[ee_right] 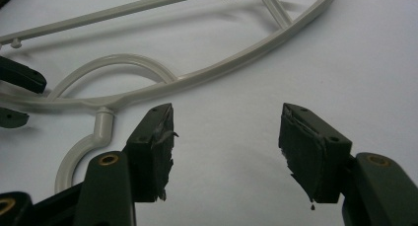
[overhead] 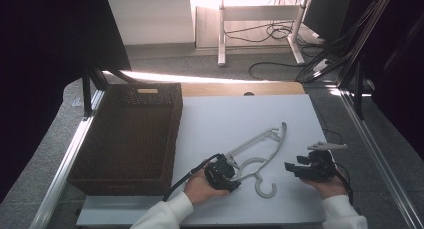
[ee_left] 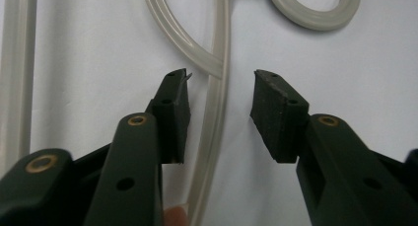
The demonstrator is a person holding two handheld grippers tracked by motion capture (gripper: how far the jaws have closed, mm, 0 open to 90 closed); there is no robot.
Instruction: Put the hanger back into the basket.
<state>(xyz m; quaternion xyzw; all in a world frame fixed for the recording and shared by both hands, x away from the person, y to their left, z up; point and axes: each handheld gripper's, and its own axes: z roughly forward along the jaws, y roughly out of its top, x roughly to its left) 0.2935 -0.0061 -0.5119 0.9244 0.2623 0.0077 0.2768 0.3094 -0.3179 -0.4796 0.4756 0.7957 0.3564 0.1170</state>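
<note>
The hanger (overhead: 260, 151) lies flat on the table (overhead: 220, 119), its bar running lengthwise between the spread jaws of the left gripper (ee_left: 220, 90); the right gripper (ee_right: 226, 132), also spread and empty, stands farther off.

Pale plastic hanger (ee_left: 217, 112) lying flat, one thin bar running between my open left jaws, its hook beyond them
</note>
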